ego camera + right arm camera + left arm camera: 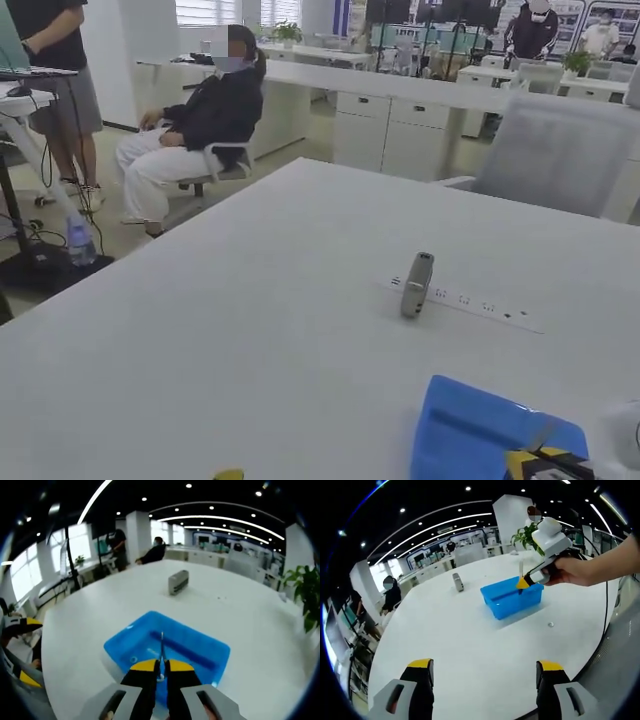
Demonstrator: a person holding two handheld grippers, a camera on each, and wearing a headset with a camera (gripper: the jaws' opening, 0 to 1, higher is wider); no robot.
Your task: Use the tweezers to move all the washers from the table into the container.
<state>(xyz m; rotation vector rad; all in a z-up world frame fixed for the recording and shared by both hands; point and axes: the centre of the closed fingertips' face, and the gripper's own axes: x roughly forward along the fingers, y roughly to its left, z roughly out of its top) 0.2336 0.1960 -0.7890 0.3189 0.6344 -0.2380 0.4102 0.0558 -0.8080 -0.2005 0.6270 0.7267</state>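
**Now over the container: a low release is called for**

The tweezers [162,649] are clamped in the right claw [161,666], with their tips over the blue container [200,645] just ahead of it. They should be lowered between the walls before anything is released. The left claw [485,680] is spread wide and empty. One washer [550,625] lies on the worktop [470,645] ahead of it, rightward. No writing can be read.

White table [250,330]. Blue container [480,430] at lower right, partly cut off by the frame edge. Right gripper [548,463], yellow-tipped and blurred, over the container's right side. Grey block [417,284] at left end of white power strip [470,300], well apart from container. Beyond the table: seated person [200,125], grey chair [555,150].
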